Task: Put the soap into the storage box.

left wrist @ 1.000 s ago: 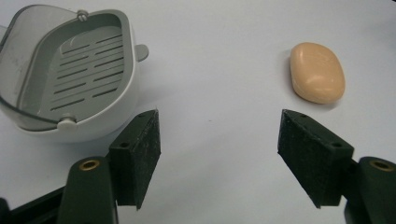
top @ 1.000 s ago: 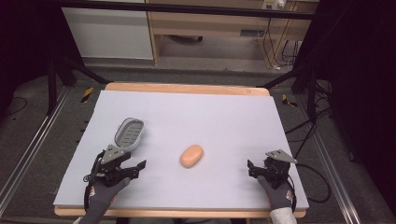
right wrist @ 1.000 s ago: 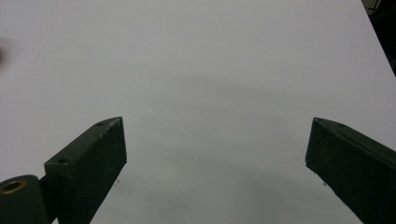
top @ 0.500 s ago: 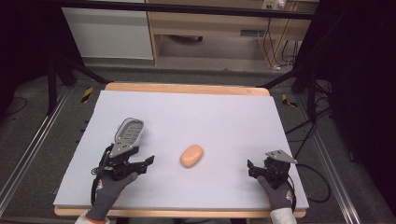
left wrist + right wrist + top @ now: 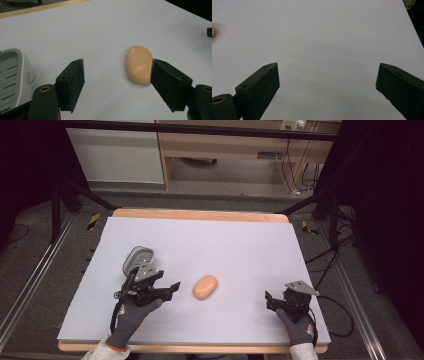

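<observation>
Even overhead light brightens the table (image 5: 240,245), surroundings fall dark, and close views look perhaps slightly soft.

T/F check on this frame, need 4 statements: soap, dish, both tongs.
1. The left tongs are shut on the orange soap. False: they are open, and the soap lies on the table just ahead of them.
2. The right tongs are open with only bare white table between the jaws. True.
3. The soap sits in the grey soap dish. False: it lies on the table, apart from the dish.
4. The dish is on the left tongs' side. True.
</observation>
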A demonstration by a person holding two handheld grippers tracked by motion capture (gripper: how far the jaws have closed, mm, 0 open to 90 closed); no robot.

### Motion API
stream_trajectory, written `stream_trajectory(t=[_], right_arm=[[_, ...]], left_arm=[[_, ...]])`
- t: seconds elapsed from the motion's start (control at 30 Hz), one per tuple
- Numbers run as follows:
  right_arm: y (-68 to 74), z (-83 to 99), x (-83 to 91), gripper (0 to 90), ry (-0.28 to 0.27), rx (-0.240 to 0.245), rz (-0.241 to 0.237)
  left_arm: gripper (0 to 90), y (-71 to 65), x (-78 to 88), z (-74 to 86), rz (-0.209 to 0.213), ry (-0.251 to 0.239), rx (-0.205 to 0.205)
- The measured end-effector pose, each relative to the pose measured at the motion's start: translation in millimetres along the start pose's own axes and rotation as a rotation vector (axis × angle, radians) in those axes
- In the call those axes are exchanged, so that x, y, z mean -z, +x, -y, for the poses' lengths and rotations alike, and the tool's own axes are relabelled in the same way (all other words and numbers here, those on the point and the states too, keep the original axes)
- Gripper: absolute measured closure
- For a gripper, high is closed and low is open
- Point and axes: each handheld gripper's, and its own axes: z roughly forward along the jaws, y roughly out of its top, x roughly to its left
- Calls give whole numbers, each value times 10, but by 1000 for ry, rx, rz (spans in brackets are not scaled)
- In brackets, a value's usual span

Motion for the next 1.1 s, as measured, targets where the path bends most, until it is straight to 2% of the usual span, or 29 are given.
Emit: stream_trajectory(t=[1.1], right_arm=[[5,0,-23,53,9,0,-10]], left_arm=[[259,-299,-538,-141,60,84,-32]])
